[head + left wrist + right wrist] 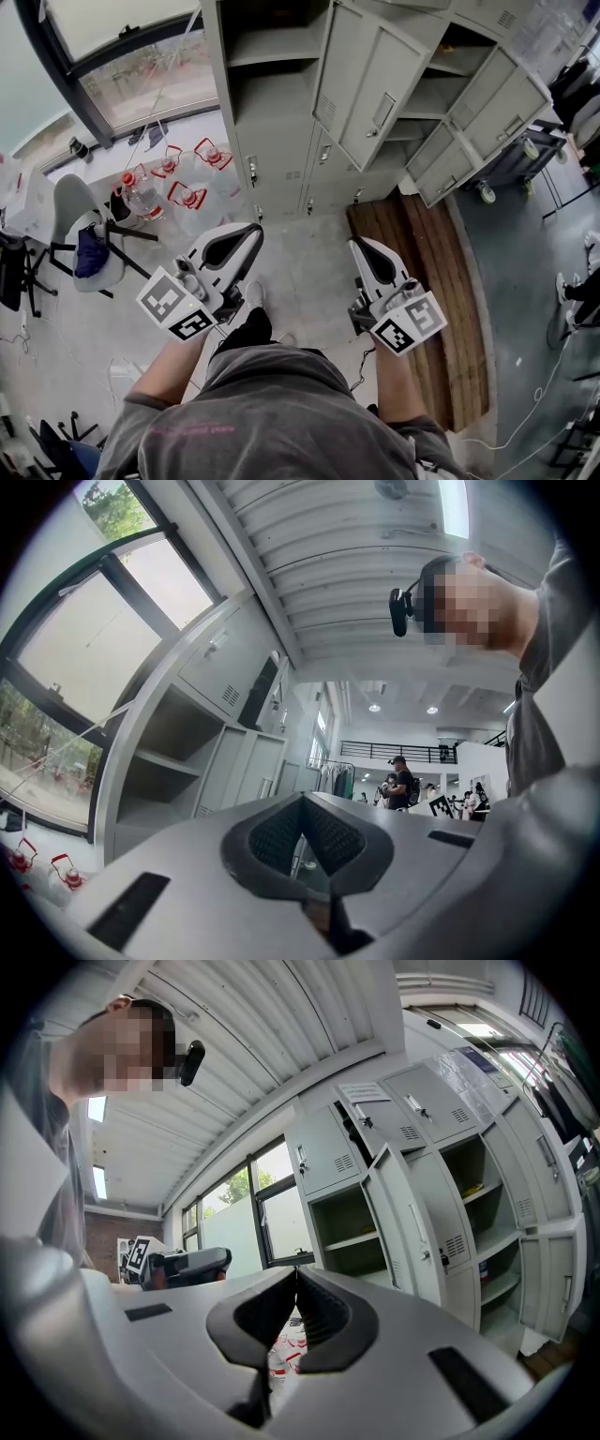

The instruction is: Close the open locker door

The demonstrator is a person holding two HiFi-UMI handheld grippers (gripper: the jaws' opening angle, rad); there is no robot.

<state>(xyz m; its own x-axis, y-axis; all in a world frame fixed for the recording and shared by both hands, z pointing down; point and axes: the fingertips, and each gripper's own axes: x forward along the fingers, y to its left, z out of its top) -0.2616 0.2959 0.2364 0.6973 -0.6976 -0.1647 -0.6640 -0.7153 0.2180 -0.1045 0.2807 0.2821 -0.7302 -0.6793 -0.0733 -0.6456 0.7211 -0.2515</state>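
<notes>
An industrial hall's locker corner is seen: grey metal lockers (pixel 375 84), water jugs (pixel 178 187) set beside them, ribbed ceiling (pixel 356 564) spread above them.

I see bright daylight from window (pixel 141 80) at ten o'clock; gripper views fisheye-bent, black corners, foreground soft.

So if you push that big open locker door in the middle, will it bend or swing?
The open locker door looks like flat sheet metal, so it would probably stay stiff rather than bend. It seems to be hung along one side edge, so a push should likely swing it shut instead of sliding it. It looks thin for its height, so it may be fairly light and could clang.
</notes>
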